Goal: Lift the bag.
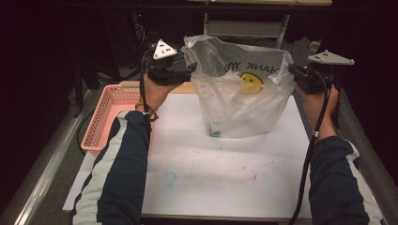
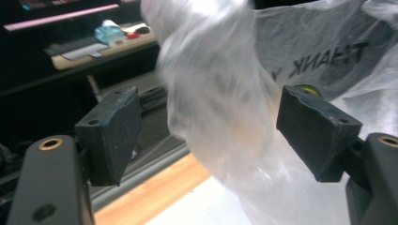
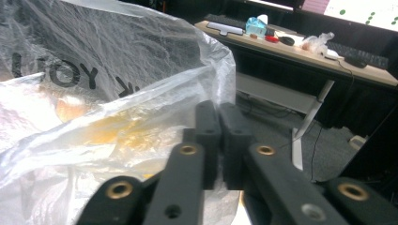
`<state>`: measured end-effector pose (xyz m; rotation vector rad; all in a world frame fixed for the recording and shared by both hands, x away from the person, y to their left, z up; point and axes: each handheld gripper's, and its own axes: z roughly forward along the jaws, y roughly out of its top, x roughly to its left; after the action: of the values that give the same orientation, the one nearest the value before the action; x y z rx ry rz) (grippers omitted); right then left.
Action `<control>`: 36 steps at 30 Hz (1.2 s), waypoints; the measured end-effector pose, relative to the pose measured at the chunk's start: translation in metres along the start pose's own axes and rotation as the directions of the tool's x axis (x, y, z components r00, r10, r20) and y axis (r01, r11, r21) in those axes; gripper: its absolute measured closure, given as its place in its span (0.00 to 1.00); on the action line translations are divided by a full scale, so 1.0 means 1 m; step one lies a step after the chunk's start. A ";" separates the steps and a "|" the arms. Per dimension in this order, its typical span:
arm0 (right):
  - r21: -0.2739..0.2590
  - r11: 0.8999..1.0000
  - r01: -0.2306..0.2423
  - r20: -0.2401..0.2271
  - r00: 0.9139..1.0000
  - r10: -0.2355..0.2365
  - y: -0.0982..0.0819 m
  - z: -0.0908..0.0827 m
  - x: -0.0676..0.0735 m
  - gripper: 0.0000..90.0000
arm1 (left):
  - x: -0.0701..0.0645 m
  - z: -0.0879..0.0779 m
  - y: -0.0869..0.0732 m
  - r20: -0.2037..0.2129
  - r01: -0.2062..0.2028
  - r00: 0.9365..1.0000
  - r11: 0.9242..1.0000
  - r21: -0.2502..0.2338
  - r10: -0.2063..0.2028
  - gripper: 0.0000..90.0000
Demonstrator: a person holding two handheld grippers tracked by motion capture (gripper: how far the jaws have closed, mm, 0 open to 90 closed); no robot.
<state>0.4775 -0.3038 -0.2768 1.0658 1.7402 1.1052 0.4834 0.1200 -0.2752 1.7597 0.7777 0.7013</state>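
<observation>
sleeves (image 1: 119, 159): navy, white stripe | claws: black | cables: black

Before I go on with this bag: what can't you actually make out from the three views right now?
- What lies inside the plastic bag: high view, crinkled film hides it.
- Bag handle between the left gripper pads: left gripper view, motion-blurred; contact unclear.
- Whether film is pinched in the right gripper: right gripper view, closed pads cover the seam.
- Inside of the pink basket: high view, the left sleeve covers part.

Wide-open black jaws, blurred clear plastic bag (image 2: 220, 108) hanging between them untouched, above the white table's (image 2: 206, 211) wooden edge.
</observation>
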 end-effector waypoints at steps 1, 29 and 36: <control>0.000 1.000 -0.003 -0.001 1.000 0.003 0.000 0.000 0.000 0.84 | 0.000 0.000 -0.003 0.005 -0.004 1.000 1.000 0.002 0.004 0.25; -0.118 0.993 0.024 -0.149 0.988 -0.042 -0.048 -0.056 0.043 0.33 | -0.059 -0.029 -0.088 0.059 -0.212 0.976 0.977 0.030 0.210 0.24; -0.126 0.992 0.023 -0.192 0.980 -0.047 -0.069 -0.057 0.064 0.29 | -0.054 -0.043 -0.105 0.017 -0.211 0.977 0.977 0.029 0.211 0.24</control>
<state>0.3885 -0.2781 -0.3357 0.8723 1.8079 1.3140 0.3987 0.1285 -0.3683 1.8914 0.6001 0.8207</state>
